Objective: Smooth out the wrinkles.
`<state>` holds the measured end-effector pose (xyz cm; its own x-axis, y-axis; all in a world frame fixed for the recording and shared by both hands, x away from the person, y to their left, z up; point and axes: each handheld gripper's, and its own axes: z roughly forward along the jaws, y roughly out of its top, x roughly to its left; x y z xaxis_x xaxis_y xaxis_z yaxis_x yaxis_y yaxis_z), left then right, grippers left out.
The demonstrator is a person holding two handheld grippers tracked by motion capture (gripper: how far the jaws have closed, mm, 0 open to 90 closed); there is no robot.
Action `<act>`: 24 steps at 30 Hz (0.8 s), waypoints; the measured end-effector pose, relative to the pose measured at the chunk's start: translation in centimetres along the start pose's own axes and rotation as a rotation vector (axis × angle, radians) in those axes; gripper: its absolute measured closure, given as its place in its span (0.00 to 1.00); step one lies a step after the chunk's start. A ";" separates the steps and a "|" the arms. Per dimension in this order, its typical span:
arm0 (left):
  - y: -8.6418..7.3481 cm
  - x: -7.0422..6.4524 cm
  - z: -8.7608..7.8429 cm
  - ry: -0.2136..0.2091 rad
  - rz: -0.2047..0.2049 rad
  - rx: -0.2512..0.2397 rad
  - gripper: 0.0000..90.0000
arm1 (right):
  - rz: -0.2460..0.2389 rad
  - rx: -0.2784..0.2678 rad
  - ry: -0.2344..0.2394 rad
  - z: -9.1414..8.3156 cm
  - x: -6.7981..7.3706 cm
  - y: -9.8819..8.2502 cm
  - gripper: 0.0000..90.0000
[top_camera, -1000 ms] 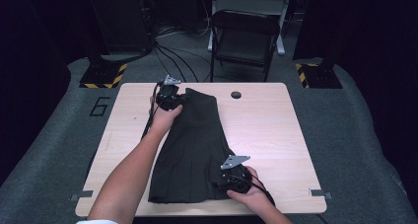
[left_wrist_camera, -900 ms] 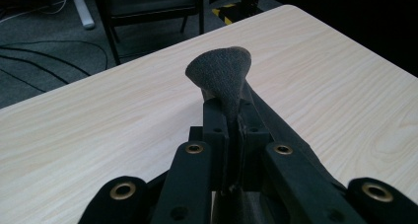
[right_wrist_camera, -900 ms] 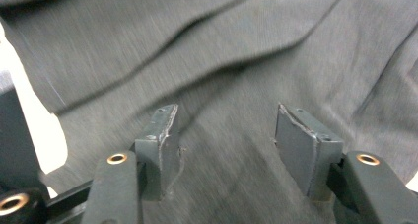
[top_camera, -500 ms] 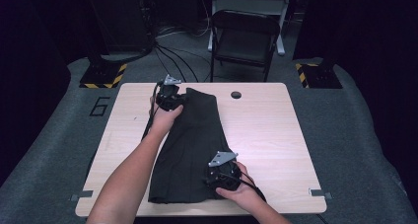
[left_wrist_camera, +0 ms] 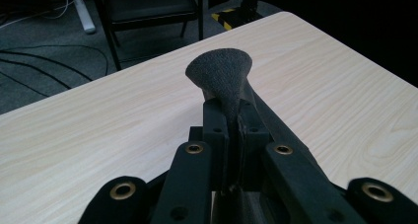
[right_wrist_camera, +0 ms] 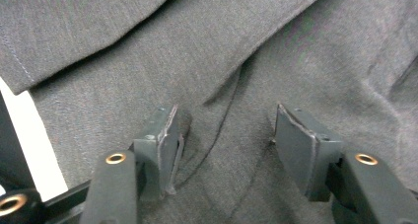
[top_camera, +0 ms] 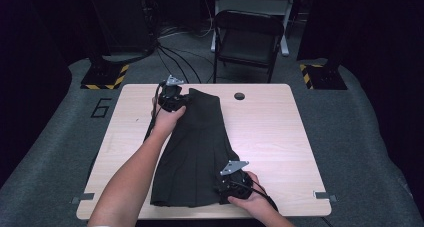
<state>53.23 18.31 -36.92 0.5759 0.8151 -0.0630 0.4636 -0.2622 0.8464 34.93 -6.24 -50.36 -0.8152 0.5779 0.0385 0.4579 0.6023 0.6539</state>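
dark pleated skirt (top_camera: pixel 197 152) lies flat down the middle of the wooden table (top_camera: pixel 280 137). left gripper (top_camera: pixel 172 98) pinches the far waist corner, jaws clamped on cloth. right gripper (top_camera: pixel 231 183) sits with jaws apart over the near hem, which it needs to bite fully before any lift.

A light wooden table (top_camera: pixel 280 137) with rounded corners is seen, a dark round hole (top_camera: pixel 239 95) set near its far edge. A dark pleated garment (top_camera: pixel 197 147) is spread flat on it — stretched between the left gripper (top_camera: pixel 172 99) at the far end and the right gripper (top_camera: pixel 231 179) at the near hem. Bare wood is left on both sides of the two grippers.
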 end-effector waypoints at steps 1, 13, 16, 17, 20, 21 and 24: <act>0.0 0.0 0.0 -0.003 -0.001 -0.001 0.95 | 0.015 0.002 0.001 0.0 0.1 -0.1 0.48; -0.1 -1.1 -0.9 -0.058 0.030 -0.022 0.95 | 0.041 -0.002 0.013 0.4 -0.3 -0.3 0.47; -0.5 -1.4 -1.5 -0.080 0.046 -0.031 0.95 | 0.056 -0.011 0.011 0.5 -0.3 -0.3 0.47; -0.6 -1.4 -1.8 -0.083 0.048 -0.036 0.95 | 0.075 -0.013 0.013 0.5 -0.2 -0.4 0.47; -0.9 -1.5 -2.5 -0.100 0.051 -0.045 0.95 | 0.073 -0.007 0.015 0.5 -0.2 -0.4 0.47; -1.0 -1.5 -2.7 -0.103 0.052 -0.049 0.95 | 0.072 -0.007 0.014 0.5 -0.2 -0.4 0.47; -1.4 -1.7 -3.6 -0.116 0.068 -0.053 0.95 | 0.056 -0.009 0.012 0.5 -0.4 -0.4 0.46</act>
<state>49.13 19.16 -36.08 0.6799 0.7306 -0.0629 0.3864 -0.2840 0.8775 35.24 -6.38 -51.02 -0.7926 0.6039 0.0843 0.4997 0.5639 0.6575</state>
